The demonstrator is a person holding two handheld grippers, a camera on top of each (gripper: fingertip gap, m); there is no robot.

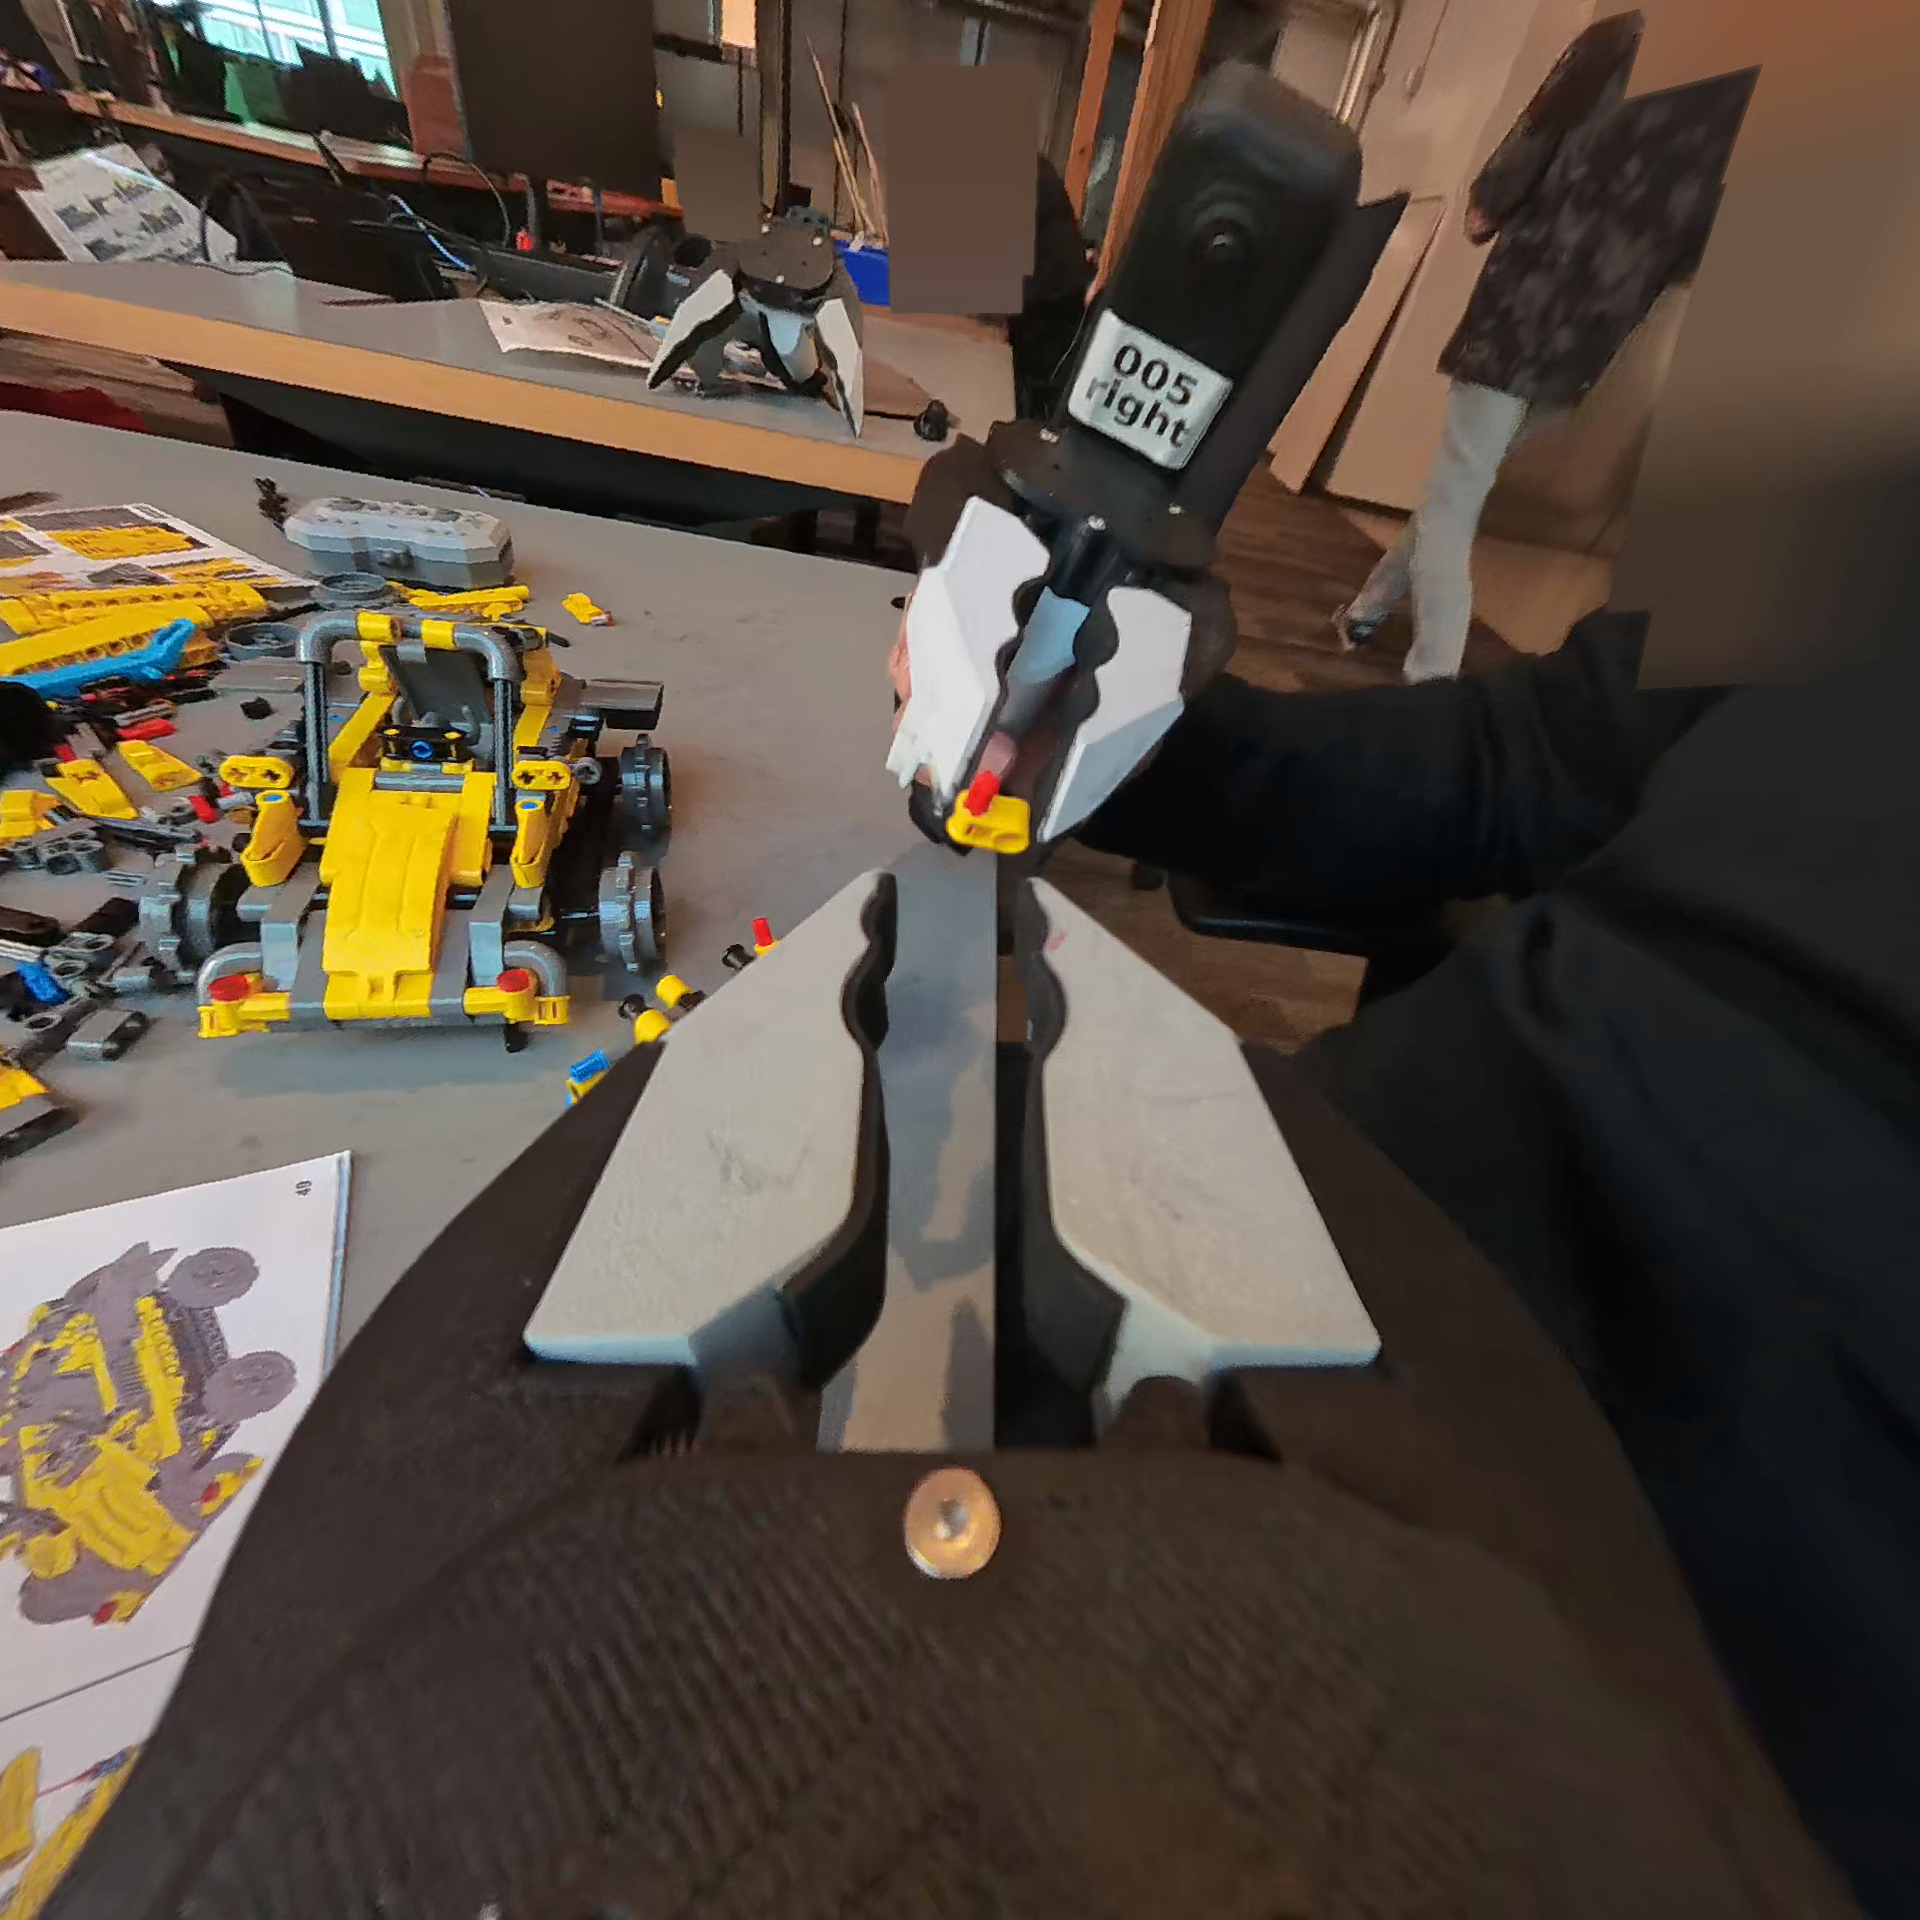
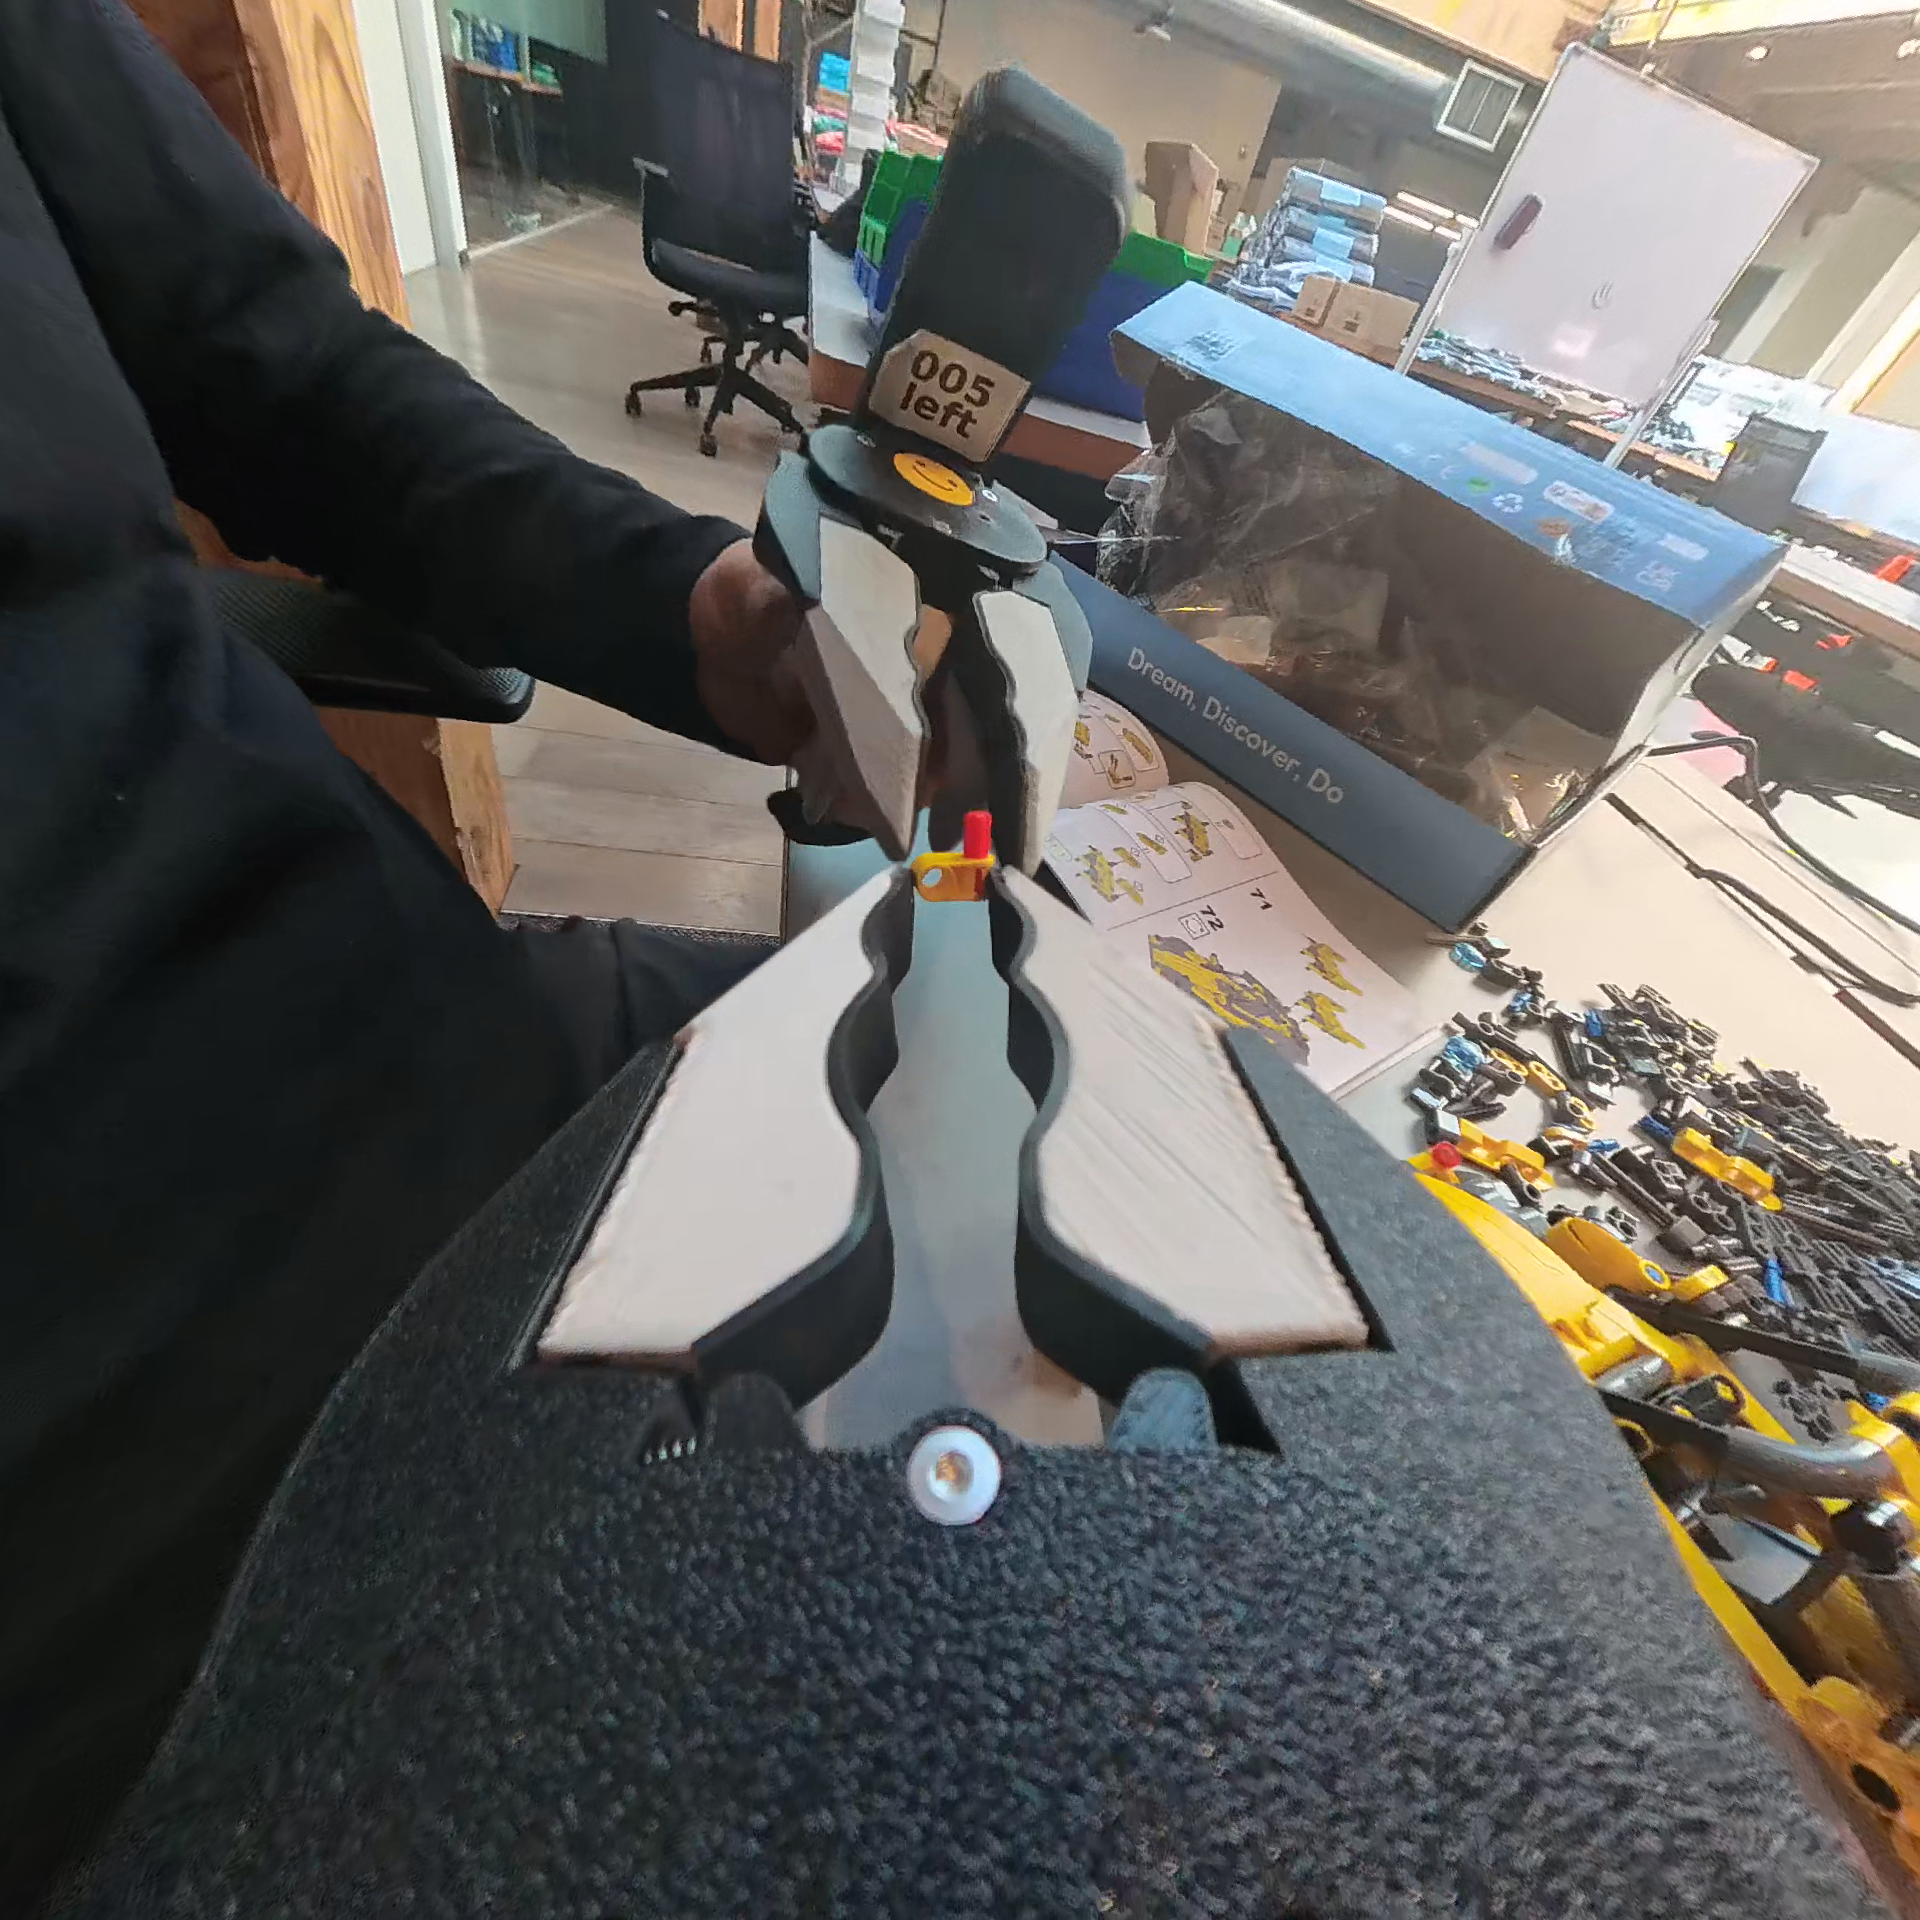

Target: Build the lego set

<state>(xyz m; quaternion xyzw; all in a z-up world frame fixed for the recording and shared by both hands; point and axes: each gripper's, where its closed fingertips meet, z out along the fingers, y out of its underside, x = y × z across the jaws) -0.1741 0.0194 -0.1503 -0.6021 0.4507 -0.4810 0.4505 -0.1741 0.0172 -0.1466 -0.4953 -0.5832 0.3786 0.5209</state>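
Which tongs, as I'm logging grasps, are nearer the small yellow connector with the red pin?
Right. The right tongs pinch the yellow connector at their tips; the left tongs stand open opposite, fingers either side of its red pin, without gripping it.

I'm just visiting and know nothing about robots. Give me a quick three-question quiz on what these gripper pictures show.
1. True or false: the right gripper is empty.
2. The pin standing in the small yellow piece is: A blue, B red, C green?
3. Which stands on the table: the yellow model car or the left gripper?
Key: 1 false, it pinches the small yellow piece; 2 B; 3 the yellow model car.
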